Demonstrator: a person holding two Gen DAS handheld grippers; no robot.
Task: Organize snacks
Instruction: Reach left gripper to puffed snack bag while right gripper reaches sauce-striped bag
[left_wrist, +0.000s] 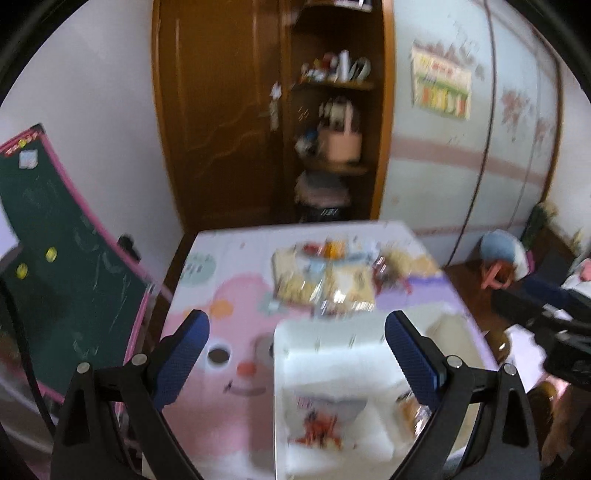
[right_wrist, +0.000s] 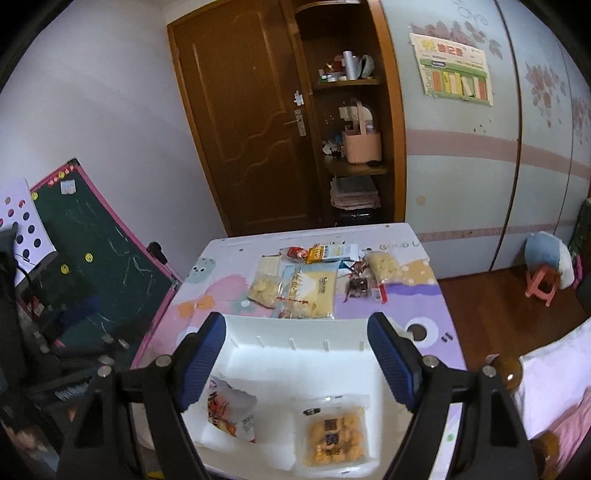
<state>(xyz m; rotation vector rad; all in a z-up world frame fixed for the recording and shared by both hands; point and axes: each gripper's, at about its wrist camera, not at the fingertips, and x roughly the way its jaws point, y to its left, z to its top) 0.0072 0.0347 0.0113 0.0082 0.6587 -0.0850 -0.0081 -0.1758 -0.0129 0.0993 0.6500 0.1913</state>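
A white tray (right_wrist: 295, 334) sits at the near end of a pastel cartoon table (right_wrist: 424, 299). In it lie a white and orange snack bag (right_wrist: 231, 408) on the left and a clear pack of yellow cookies (right_wrist: 334, 430) on the right. A pile of snack packs (right_wrist: 295, 282) lies beyond the tray. My right gripper (right_wrist: 297, 334) hangs open above the tray, holding nothing. In the blurred left wrist view my left gripper (left_wrist: 297, 330) is open and empty above the tray (left_wrist: 332, 354), with the snack bag (left_wrist: 319, 421) below and the snack pile (left_wrist: 332, 280) ahead.
A green chalkboard (right_wrist: 92, 236) leans at the table's left side. Behind the table stand a brown door (right_wrist: 251, 122) and open shelves (right_wrist: 351, 147). A pink stool (right_wrist: 541, 284) stands on the wooden floor at right. The other gripper's black body (left_wrist: 546, 314) shows at the right edge.
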